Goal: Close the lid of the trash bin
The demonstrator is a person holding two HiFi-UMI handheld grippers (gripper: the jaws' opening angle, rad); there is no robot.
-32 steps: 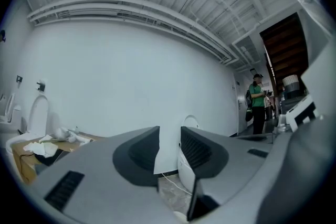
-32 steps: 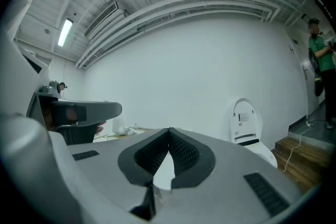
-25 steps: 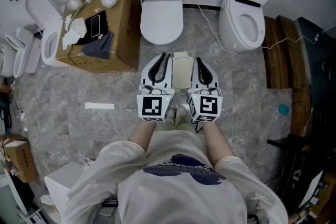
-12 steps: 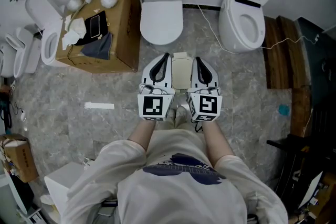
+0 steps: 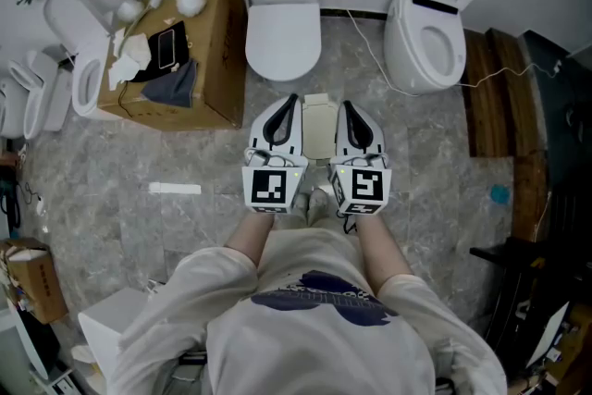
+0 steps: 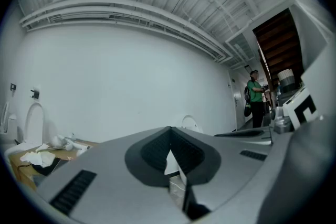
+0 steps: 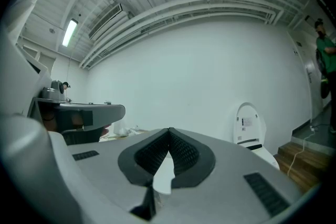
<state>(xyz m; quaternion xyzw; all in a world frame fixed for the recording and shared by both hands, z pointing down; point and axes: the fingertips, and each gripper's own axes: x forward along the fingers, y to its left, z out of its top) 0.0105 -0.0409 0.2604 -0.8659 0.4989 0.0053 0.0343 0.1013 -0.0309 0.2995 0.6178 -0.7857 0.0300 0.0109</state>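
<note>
In the head view a small cream trash bin (image 5: 317,127) stands on the marble floor, seen from above as a flat cream panel. It lies in the gap between my two grippers; whether its lid is up or down I cannot tell. My left gripper (image 5: 289,99) is at the bin's left, shut and empty. My right gripper (image 5: 348,104) is at the bin's right, also shut and empty. Both are held level and point toward the far wall. In the left gripper view (image 6: 169,134) and the right gripper view (image 7: 169,135) the black pads meet, and the bin is out of sight.
A white toilet (image 5: 284,14) stands just beyond the bin, and a second one (image 5: 433,14) with a raised lid is at the right. A cluttered cardboard box (image 5: 185,42) is at the left and wooden steps (image 5: 495,88) at the right. A person in green (image 6: 255,98) stands at a doorway.
</note>
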